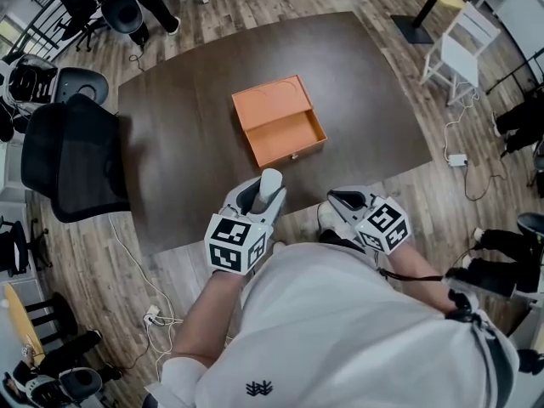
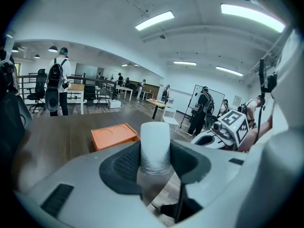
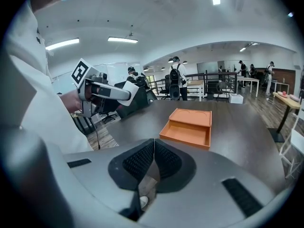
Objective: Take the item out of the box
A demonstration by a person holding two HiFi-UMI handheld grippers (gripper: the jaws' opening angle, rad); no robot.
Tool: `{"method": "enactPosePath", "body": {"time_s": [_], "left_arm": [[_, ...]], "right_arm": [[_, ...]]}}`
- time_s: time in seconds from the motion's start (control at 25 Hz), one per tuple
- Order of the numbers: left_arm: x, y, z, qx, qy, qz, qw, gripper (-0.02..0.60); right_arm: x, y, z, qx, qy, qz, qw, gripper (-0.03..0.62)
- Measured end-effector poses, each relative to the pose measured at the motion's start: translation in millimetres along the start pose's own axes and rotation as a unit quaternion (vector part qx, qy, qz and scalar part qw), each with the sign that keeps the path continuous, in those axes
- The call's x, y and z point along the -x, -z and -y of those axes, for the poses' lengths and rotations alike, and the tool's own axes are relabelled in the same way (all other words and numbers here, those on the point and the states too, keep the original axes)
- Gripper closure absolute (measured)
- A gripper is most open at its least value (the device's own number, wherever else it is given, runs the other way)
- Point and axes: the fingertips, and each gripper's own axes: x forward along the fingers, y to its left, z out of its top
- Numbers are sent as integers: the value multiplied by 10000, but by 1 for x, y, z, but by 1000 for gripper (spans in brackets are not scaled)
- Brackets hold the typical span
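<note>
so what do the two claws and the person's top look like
Both the left claw and right claw are pale grey plastic with dark ribbed pads. Each carries a cube of black-and-white square markers. The person wears a white short-sleeved shirt.

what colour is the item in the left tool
The item is white; clearest in the left gripper view.

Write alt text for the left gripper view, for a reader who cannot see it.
The left gripper holds a white cylinder upright between its jaws. Beyond it, an orange box lies on a dark table; people stand in the background.
</note>
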Motion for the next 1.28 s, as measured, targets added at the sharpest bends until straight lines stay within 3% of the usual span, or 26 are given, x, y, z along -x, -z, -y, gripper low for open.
{"method": "enactPosePath", "body": {"time_s": [0.52,1.28], "left_arm": [[46,22,23,-177,132,160,9996,394],[79,50,24,-182,150,107,9997,394]], "right_arm": [[6,4,-39,90,83,-16,9999,591],[1,7,-78,168,106,27,9998,591]]}}
